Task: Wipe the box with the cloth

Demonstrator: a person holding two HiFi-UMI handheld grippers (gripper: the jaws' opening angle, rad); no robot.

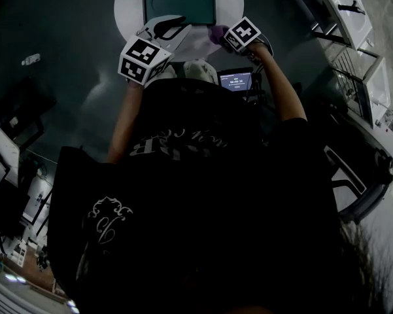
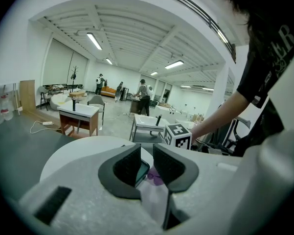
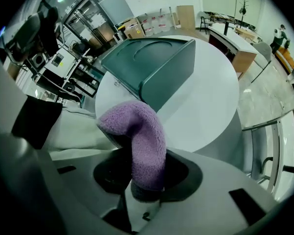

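A dark green box (image 1: 179, 6) lies on a round white table (image 1: 129, 5); in the right gripper view the box (image 3: 151, 67) sits just beyond the jaws. My right gripper (image 1: 220, 38) hovers near the box's right front corner. It is shut on a purple fleece cloth (image 3: 142, 131), which bulges up out of the right gripper (image 3: 144, 173). My left gripper (image 1: 172, 23) hangs at the box's front edge. In its own view the left gripper (image 2: 147, 154) has its jaws a little apart with nothing between them. A sliver of the box (image 2: 142, 172) and of the cloth (image 2: 155, 178) shows through the gap.
A small lit screen (image 1: 236, 81) sits at the person's waist below the table edge. Metal frames and furniture (image 1: 353, 77) stand to the right. Across the hall are small tables (image 2: 78, 112) and several people far off (image 2: 143, 94).
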